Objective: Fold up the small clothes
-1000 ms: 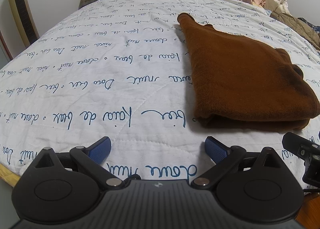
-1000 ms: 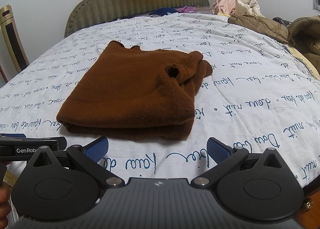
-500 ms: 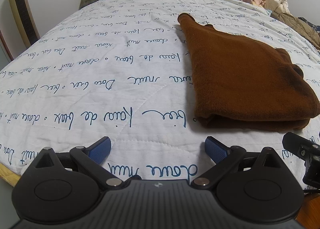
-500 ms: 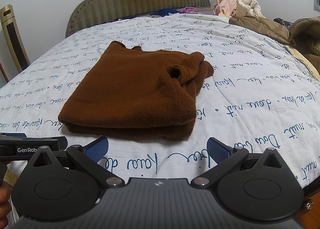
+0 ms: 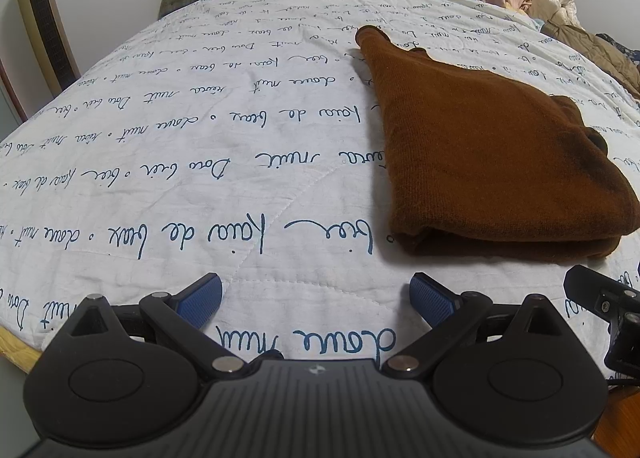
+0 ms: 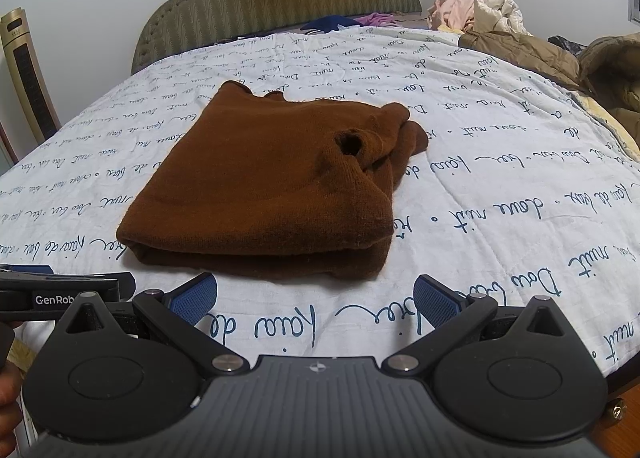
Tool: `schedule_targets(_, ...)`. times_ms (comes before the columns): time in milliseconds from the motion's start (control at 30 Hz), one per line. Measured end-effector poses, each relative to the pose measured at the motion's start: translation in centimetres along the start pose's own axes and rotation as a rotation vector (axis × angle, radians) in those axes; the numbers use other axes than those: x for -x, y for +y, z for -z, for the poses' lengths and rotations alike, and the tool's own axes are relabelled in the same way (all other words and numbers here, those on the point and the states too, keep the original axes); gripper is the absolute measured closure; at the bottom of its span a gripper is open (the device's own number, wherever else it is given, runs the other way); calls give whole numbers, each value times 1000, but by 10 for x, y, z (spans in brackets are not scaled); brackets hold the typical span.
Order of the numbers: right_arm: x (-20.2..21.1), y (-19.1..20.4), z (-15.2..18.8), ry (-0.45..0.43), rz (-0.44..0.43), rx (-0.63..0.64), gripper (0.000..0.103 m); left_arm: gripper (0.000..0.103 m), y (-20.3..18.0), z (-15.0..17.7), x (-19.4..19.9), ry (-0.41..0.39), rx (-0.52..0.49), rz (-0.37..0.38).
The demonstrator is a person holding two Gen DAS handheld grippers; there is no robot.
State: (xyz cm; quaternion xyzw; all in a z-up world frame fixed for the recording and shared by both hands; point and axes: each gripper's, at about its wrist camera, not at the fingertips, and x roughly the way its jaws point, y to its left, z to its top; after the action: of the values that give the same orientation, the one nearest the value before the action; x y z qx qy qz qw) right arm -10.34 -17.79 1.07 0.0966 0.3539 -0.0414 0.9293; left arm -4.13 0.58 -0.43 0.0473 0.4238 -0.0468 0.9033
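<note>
The brown sweater (image 6: 264, 186) is seen folded on the bed (image 6: 500, 194), unchanged from a second ago. The left tongs (image 5: 316, 298) and right tongs (image 6: 316, 296) are kept spread apart, empty, just short of the sweater's near edge, unmoved.

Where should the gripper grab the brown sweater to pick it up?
Probably the thick folded edge of the brown sweater nearest the grippers, coming in low from the front. The layers stack there into a rounded lip that open jaws can close over. The right gripper sits right before it, open; the left gripper is open too.
</note>
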Motion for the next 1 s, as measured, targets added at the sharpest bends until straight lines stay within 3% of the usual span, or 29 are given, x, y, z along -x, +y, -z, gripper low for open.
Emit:
schedule_targets(800,-1,1,1,1,0,3,0,2,1,0,0,-1,-3,-3)
schedule_targets(1000,-2,1,1,1,-2,2,0,2,1,-1,6,-36,-6,-23)
